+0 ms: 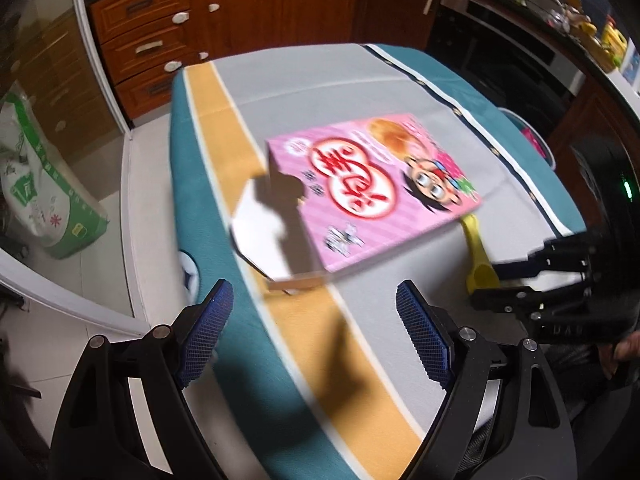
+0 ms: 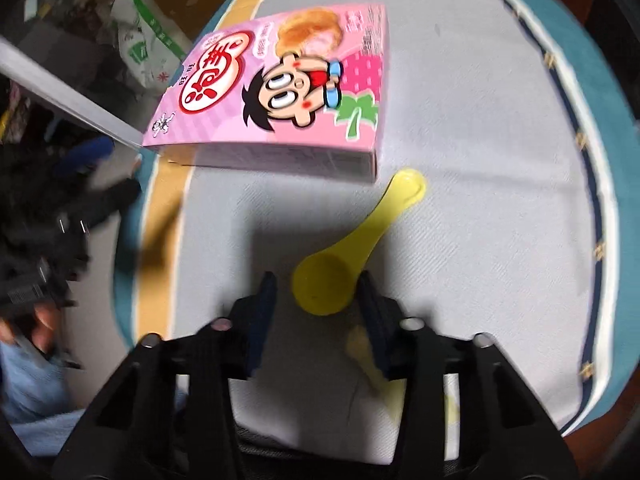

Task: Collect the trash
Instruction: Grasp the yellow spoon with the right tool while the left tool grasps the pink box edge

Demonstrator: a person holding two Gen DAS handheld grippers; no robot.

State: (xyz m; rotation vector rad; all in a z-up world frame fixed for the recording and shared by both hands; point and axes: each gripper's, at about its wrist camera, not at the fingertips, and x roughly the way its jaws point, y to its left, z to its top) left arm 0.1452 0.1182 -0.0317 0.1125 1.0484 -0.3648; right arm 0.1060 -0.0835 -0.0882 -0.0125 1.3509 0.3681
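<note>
Right gripper (image 2: 316, 292) points down over the yellow scoop (image 2: 340, 264); jaws narrowed either side of the scoop's bowl, pads near it, contact can't be told through blur. Pink snack box (image 2: 280, 88) lies flat on the table (image 2: 480, 160), at 11 o'clock from the scoop, just beside its handle. Left gripper (image 1: 316, 320) hovers wide open, empty, box at its 12 o'clock.

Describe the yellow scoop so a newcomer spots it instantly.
On the cloth-covered table, find the flat pink cardboard snack box. Just off its near corner lies the yellow plastic scoop, bowl between the right gripper fingers. It is the only yellow, rounded item there.
</note>
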